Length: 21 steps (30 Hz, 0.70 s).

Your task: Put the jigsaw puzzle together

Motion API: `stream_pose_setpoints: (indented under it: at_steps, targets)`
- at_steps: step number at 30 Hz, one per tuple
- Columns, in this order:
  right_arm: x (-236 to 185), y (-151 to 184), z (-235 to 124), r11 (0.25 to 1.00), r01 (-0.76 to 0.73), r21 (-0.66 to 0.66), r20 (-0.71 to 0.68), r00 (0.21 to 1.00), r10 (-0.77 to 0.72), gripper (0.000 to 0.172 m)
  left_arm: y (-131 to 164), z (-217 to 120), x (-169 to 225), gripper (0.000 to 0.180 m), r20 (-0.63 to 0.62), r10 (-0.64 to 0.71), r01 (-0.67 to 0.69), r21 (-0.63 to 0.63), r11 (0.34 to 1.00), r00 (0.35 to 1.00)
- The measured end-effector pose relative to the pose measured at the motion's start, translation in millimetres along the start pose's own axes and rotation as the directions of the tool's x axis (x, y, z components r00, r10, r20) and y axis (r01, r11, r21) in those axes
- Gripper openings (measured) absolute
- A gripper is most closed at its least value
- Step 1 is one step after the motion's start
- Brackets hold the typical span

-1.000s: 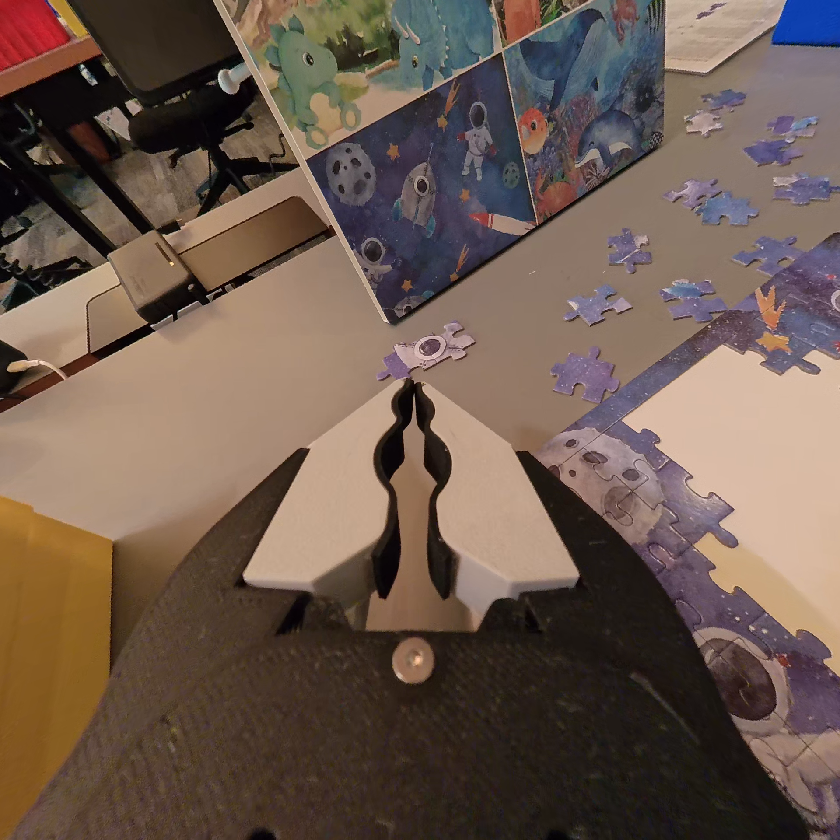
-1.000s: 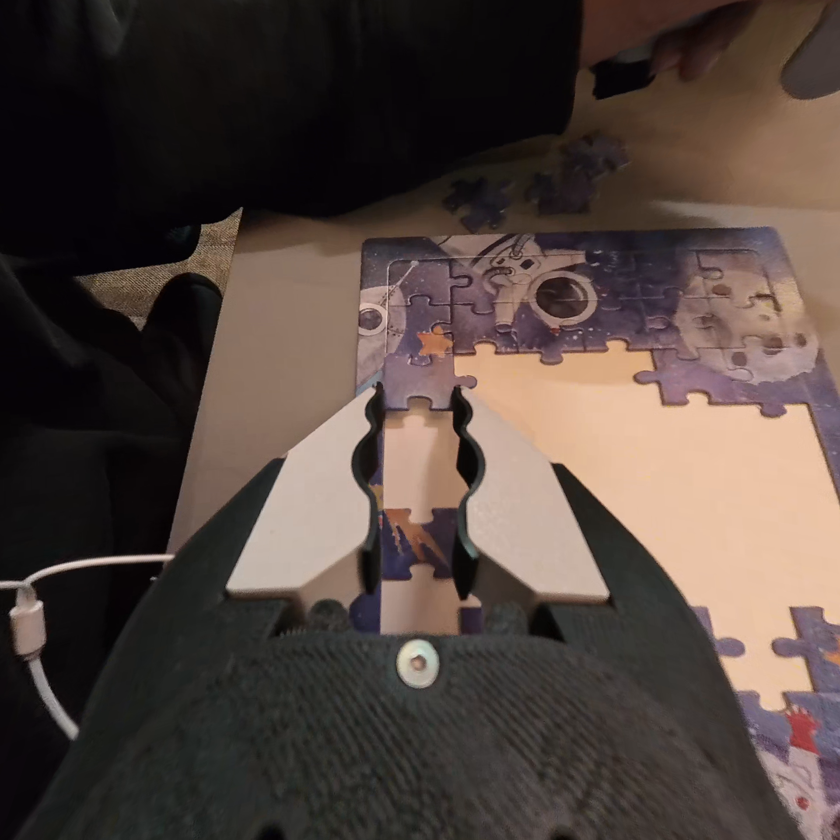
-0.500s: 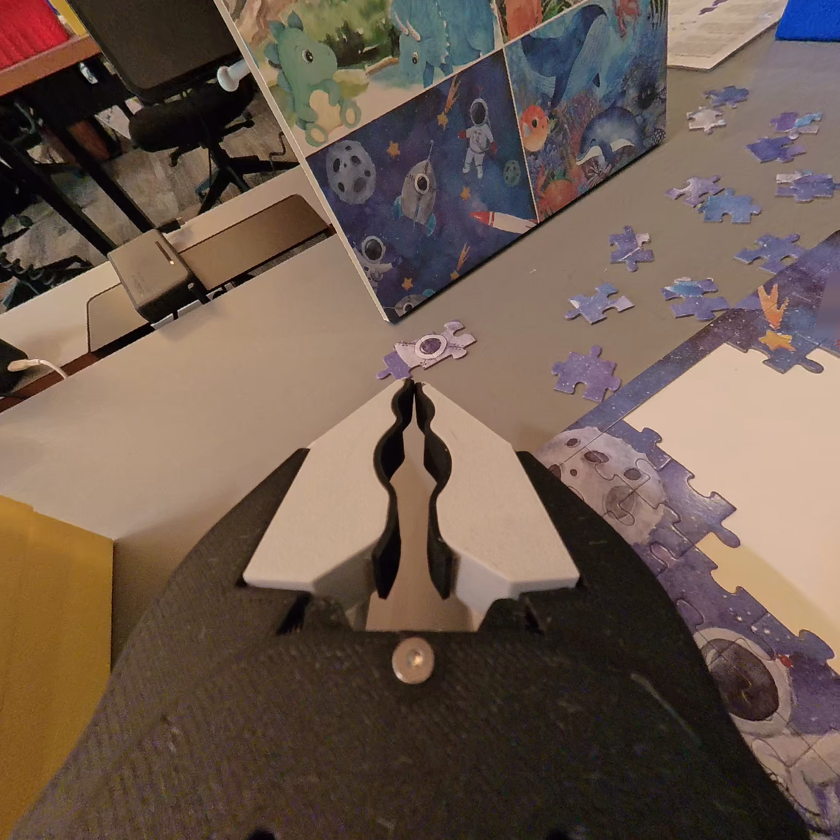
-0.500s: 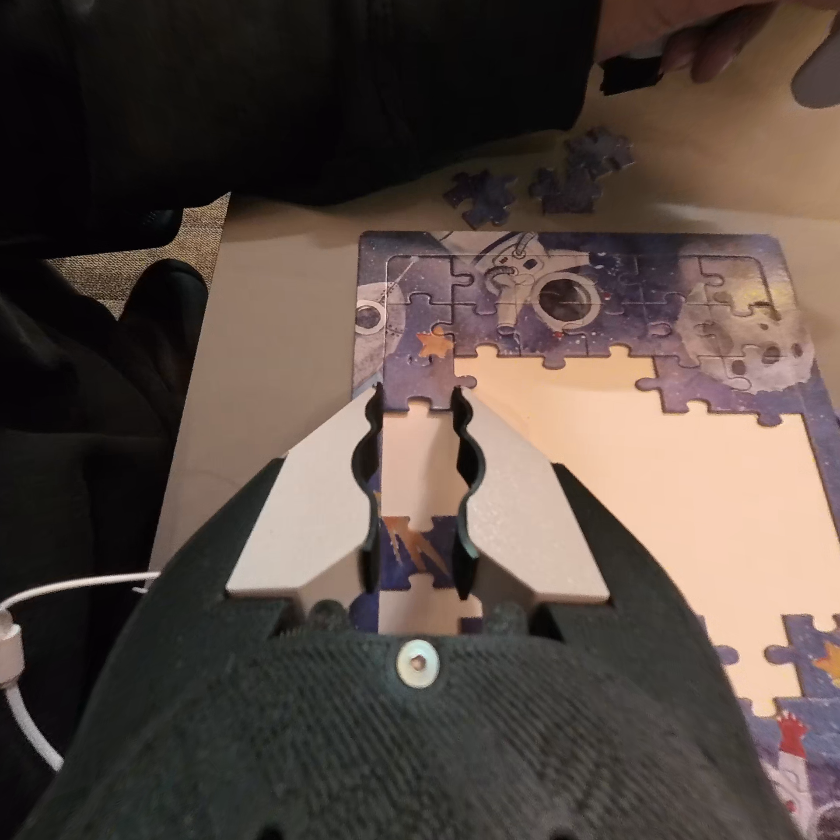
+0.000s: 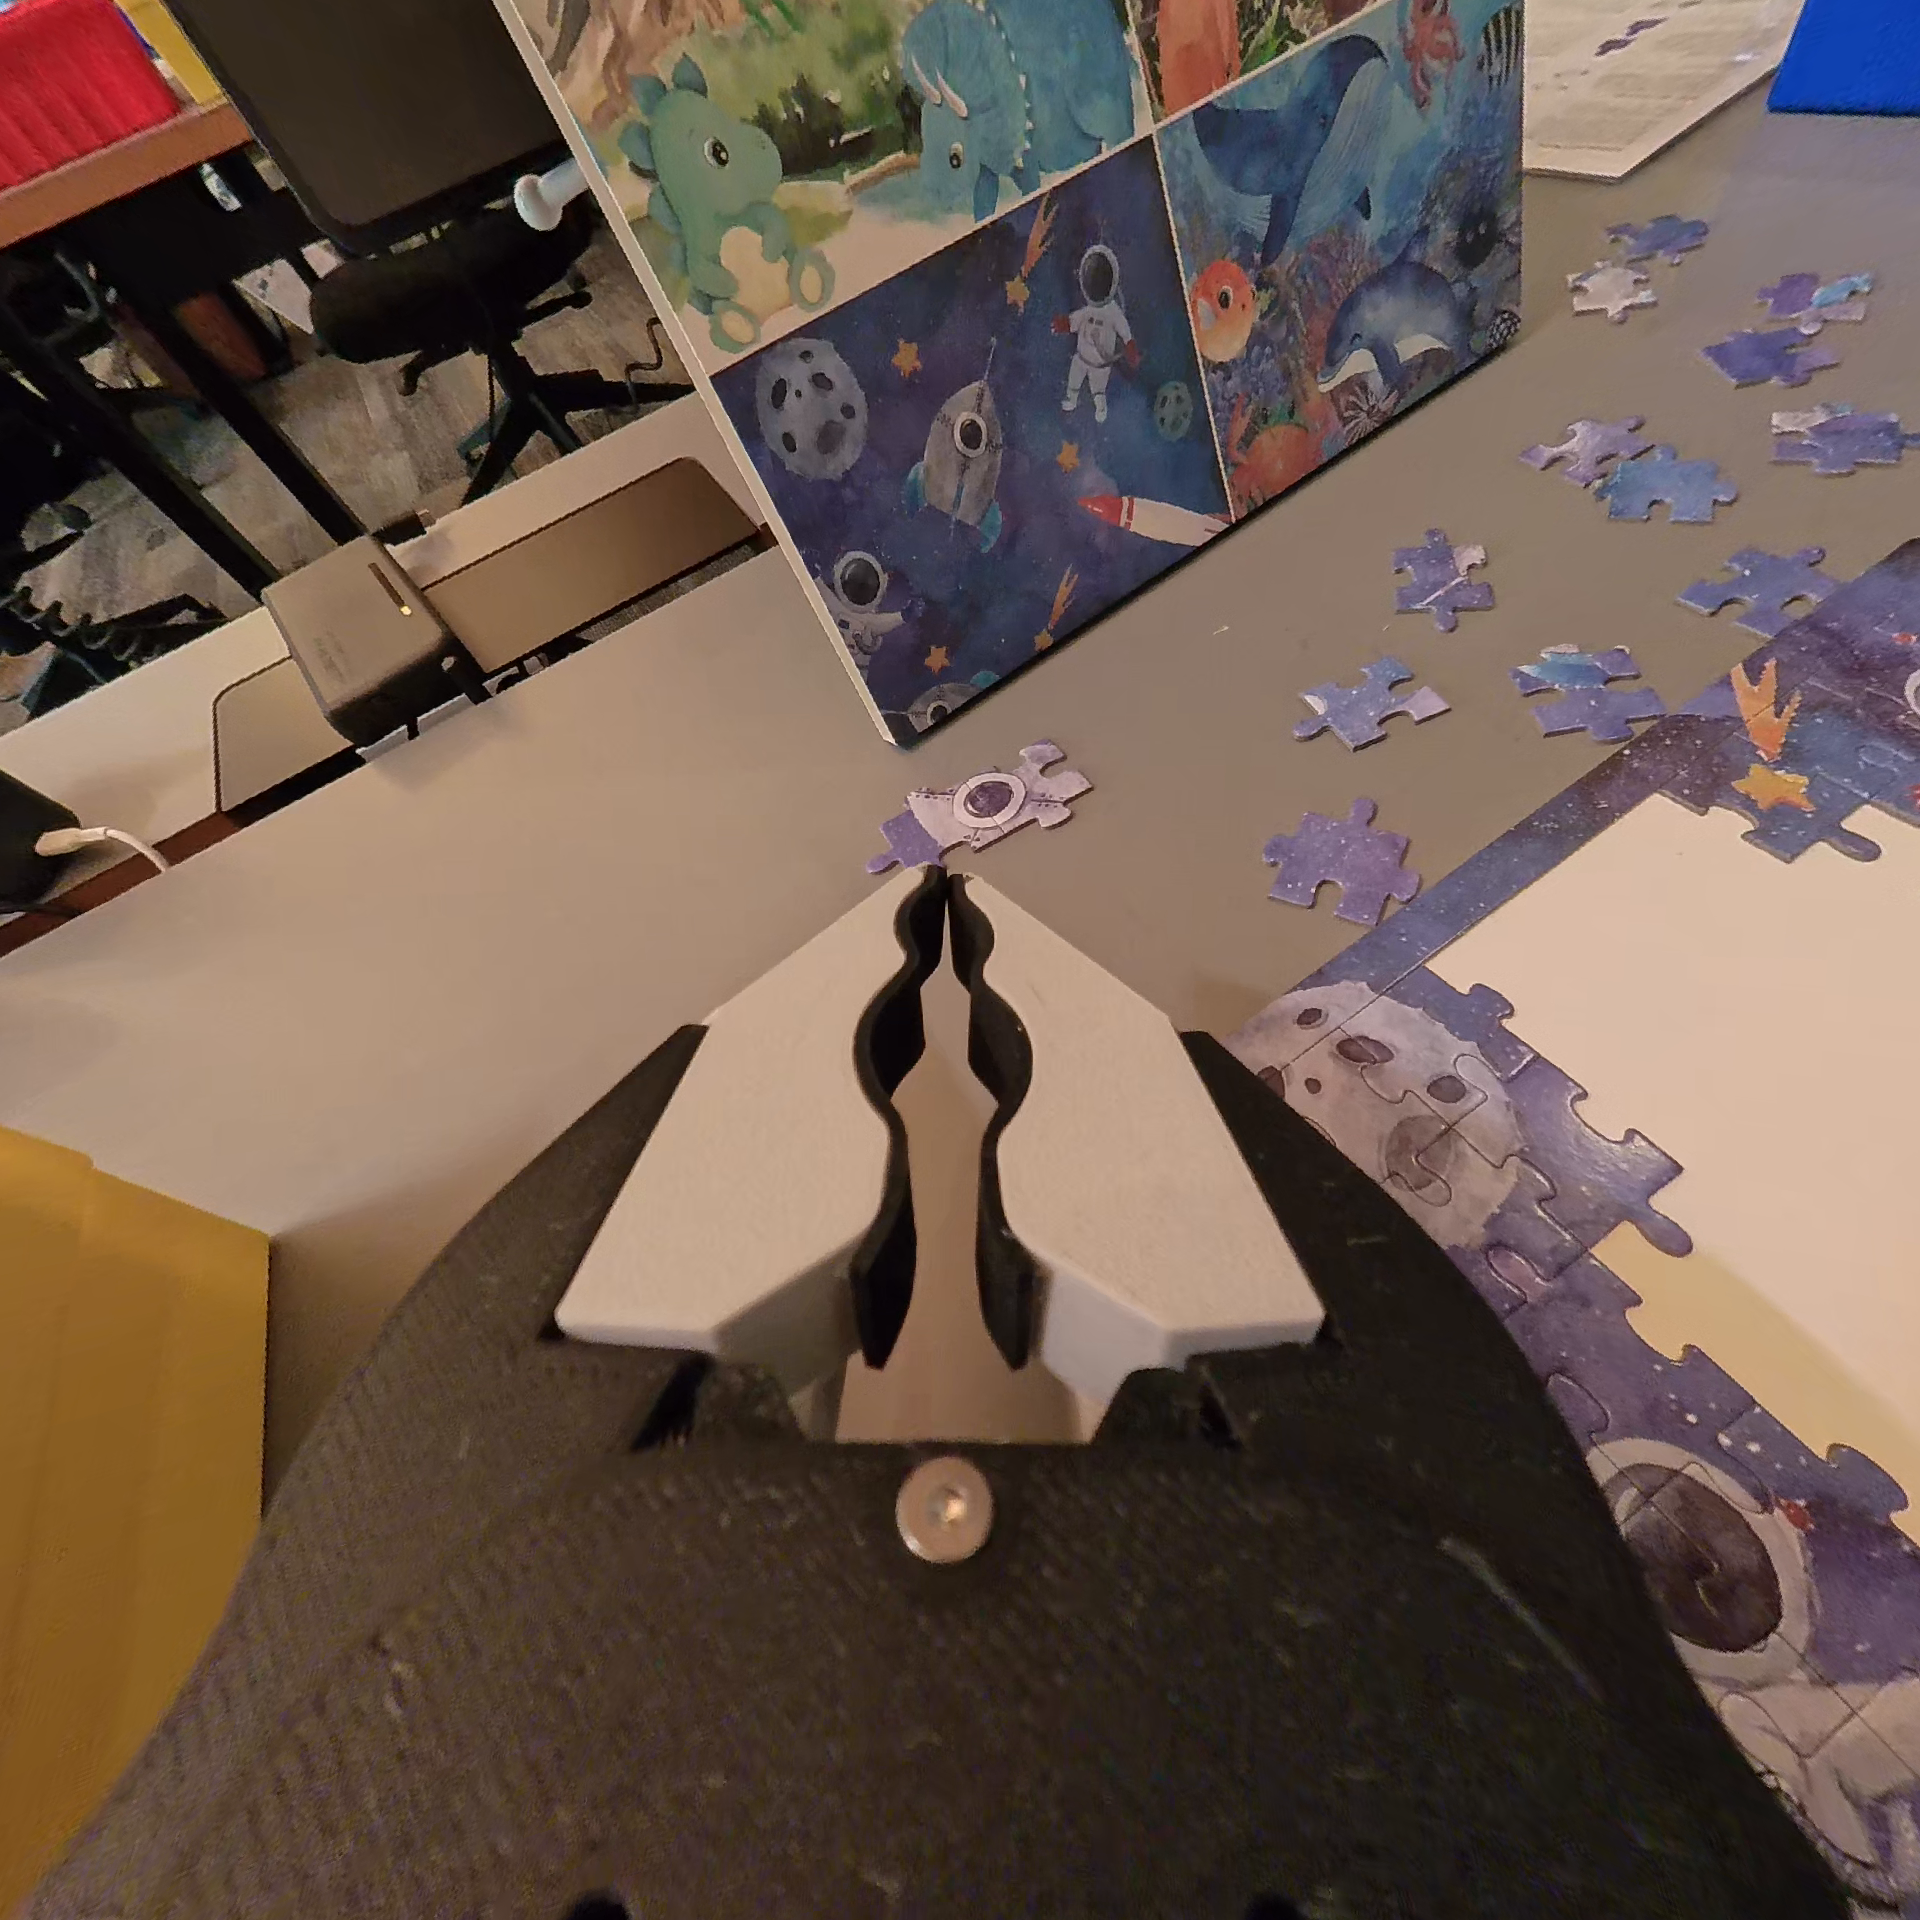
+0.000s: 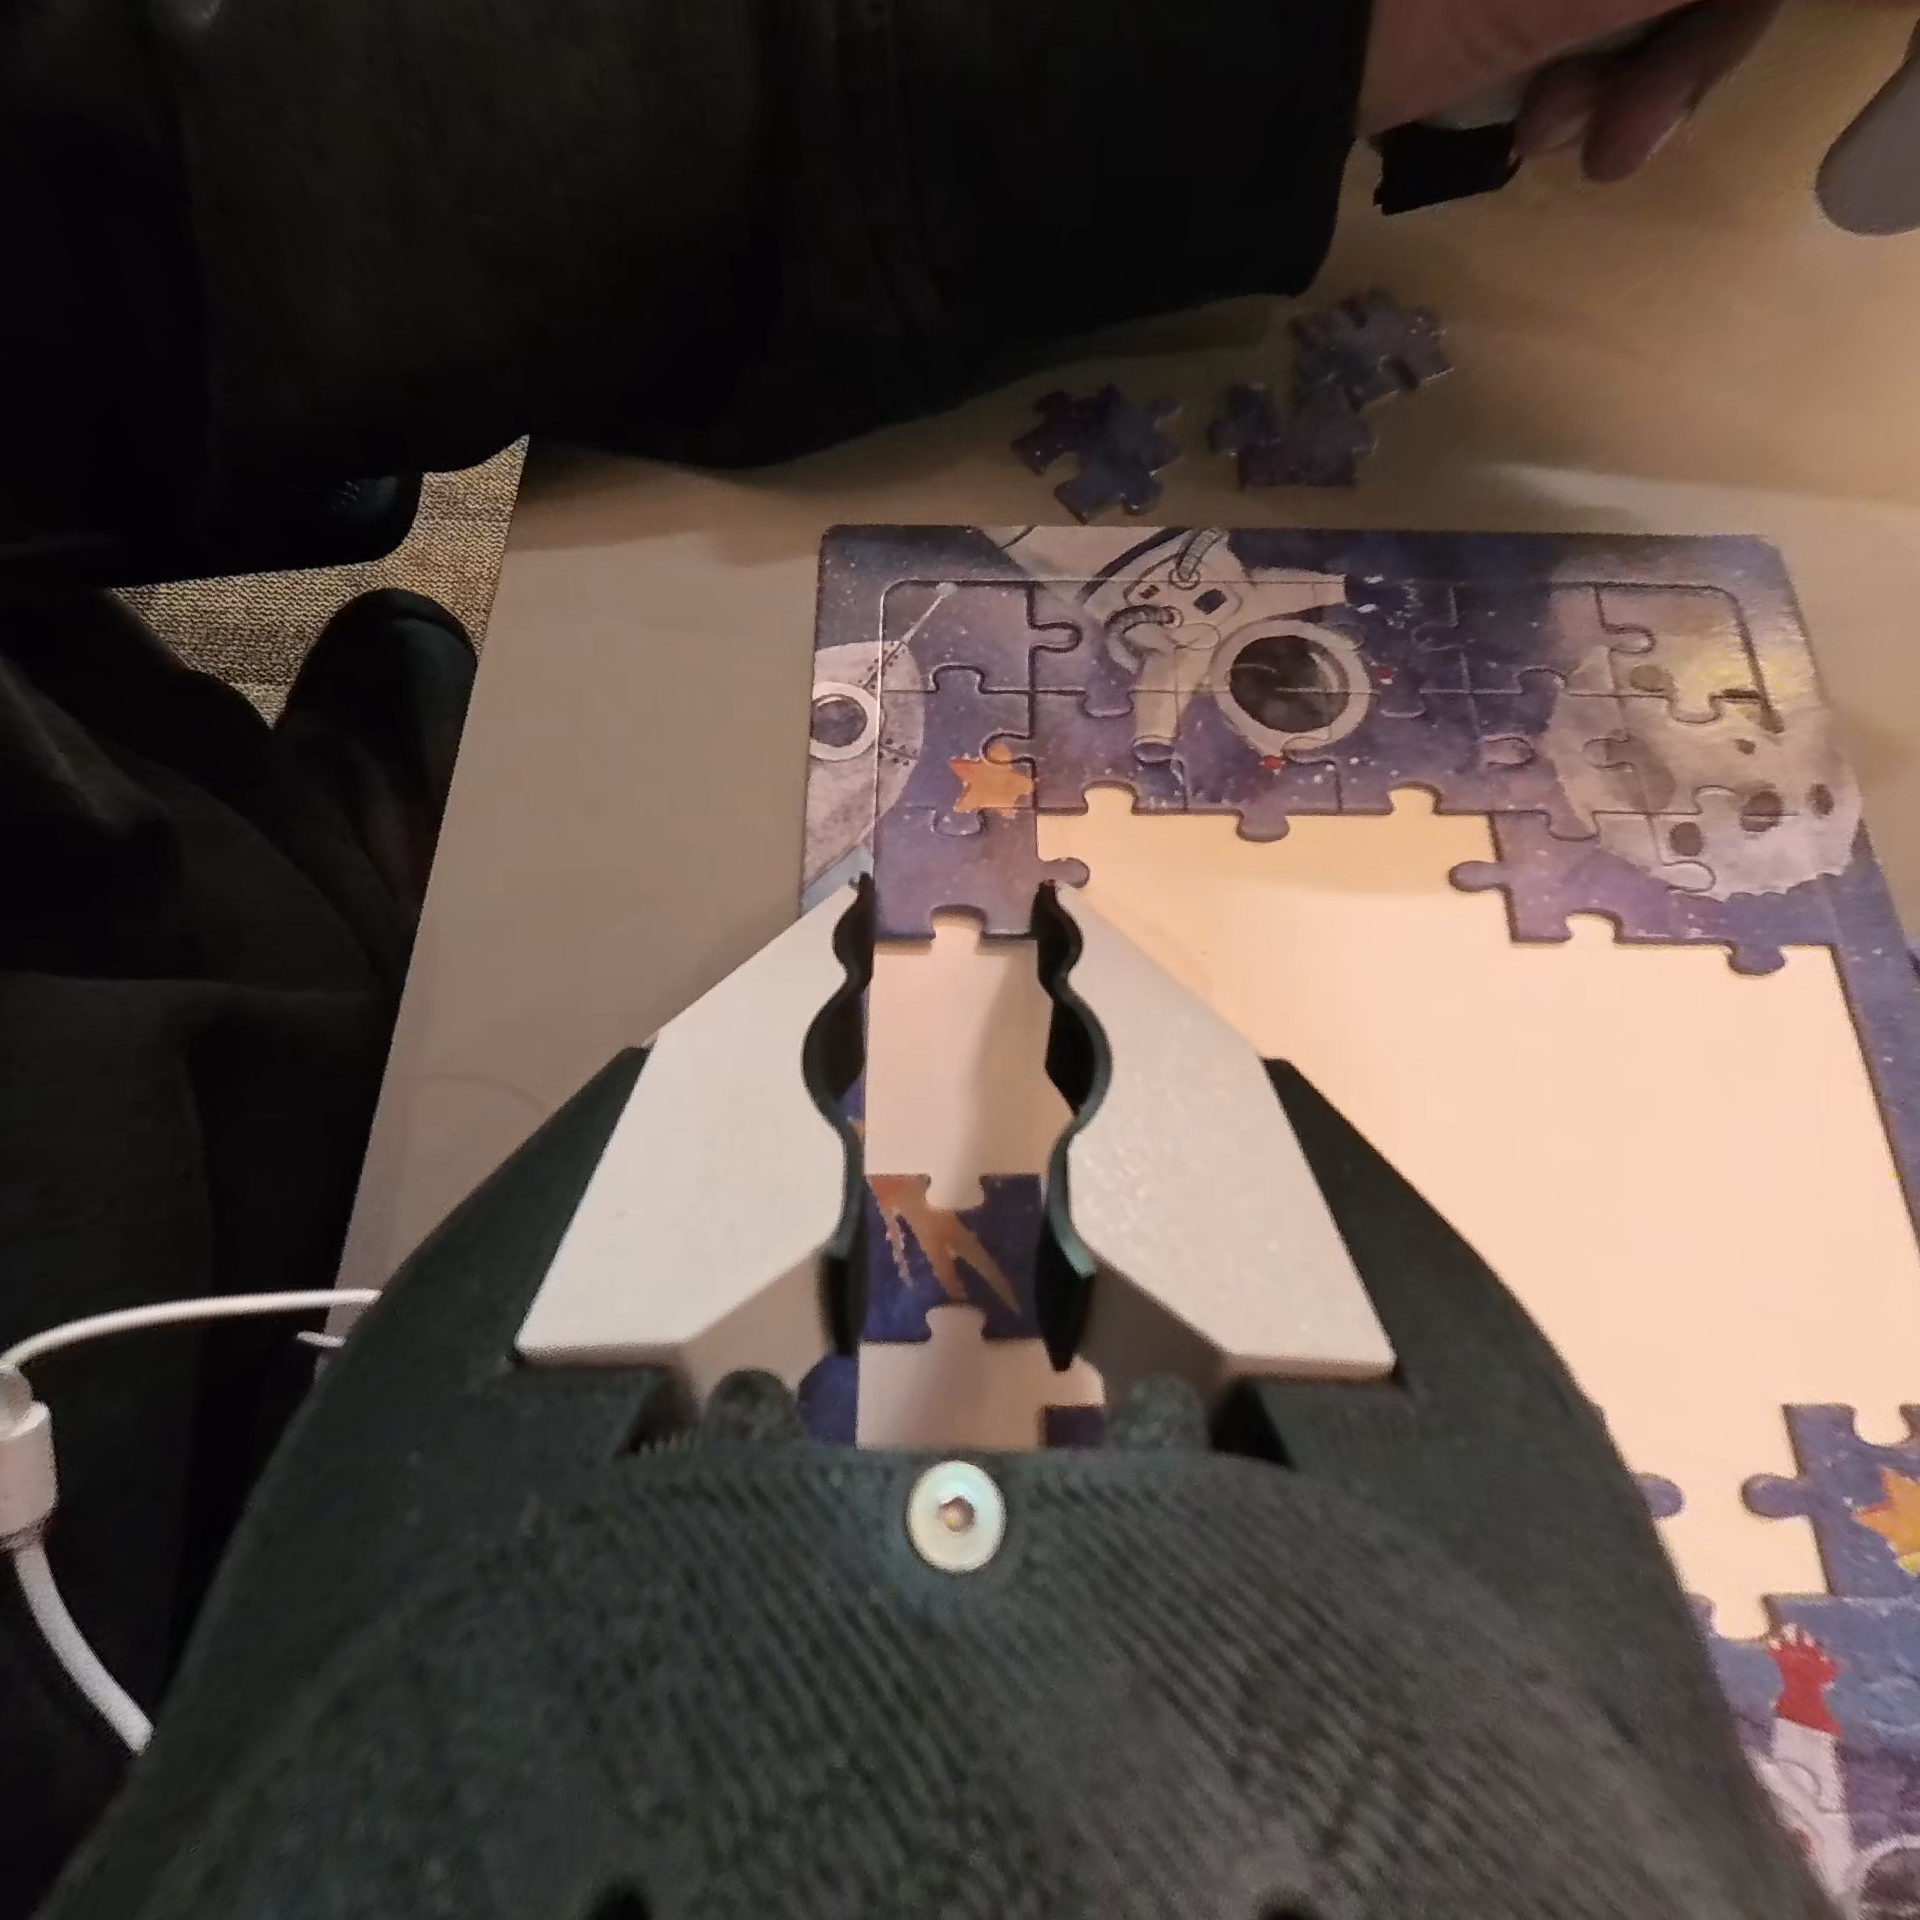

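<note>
Grey table (image 5: pixel 520 966) spreads out under both of my grippers, with chairs and a dark floor far behind it. My left gripper (image 5: pixel 943 883) has its two tips pressed together with nothing between them. Just past those tips lies a loose puzzle piece with a round window (image 5: pixel 987 805) on it, very close, but I cannot tell if the tips touch it. Behind that piece stands a tall picture box (image 5: pixel 1039 364) with dinosaurs, a whale and a space scene. More loose pieces (image 5: pixel 1340 862) are scattered to the right of my left tips. My right gripper (image 6: pixel 951 888) is open, and nothing is squeezed in it. It hangs over the puzzle board (image 6: pixel 1455 1091), at the board's left side. Between my right fingers I see the bare cream bottom of the board and a piece with an orange streak (image 6: pixel 956 1247). Right at my right tips sits a dark blue piece (image 6: pixel 966 862) that is already set in the board. Beyond the board lie three more dark pieces (image 6: pixel 1288 416) and a black sleeve (image 6: pixel 727 208).
</note>
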State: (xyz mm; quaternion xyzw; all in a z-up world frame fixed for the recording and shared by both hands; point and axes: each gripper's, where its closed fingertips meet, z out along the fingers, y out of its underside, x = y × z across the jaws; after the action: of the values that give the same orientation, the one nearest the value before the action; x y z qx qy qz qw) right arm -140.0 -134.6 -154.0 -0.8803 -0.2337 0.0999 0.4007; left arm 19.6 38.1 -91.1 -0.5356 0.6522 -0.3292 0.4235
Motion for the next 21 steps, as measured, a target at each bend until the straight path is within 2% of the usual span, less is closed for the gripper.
stream_pose_setpoints:
  at_steps: [21]
  targets:
    - [0.3, 0.0, 0.6, 1.000, -0.008, -0.001, 0.013, 1.000, 0.008, 0.031, -0.3, -0.3, -0.4, 0.000, 0.002, 0.000, 0.000, 0.003, 1.000, 1.000]
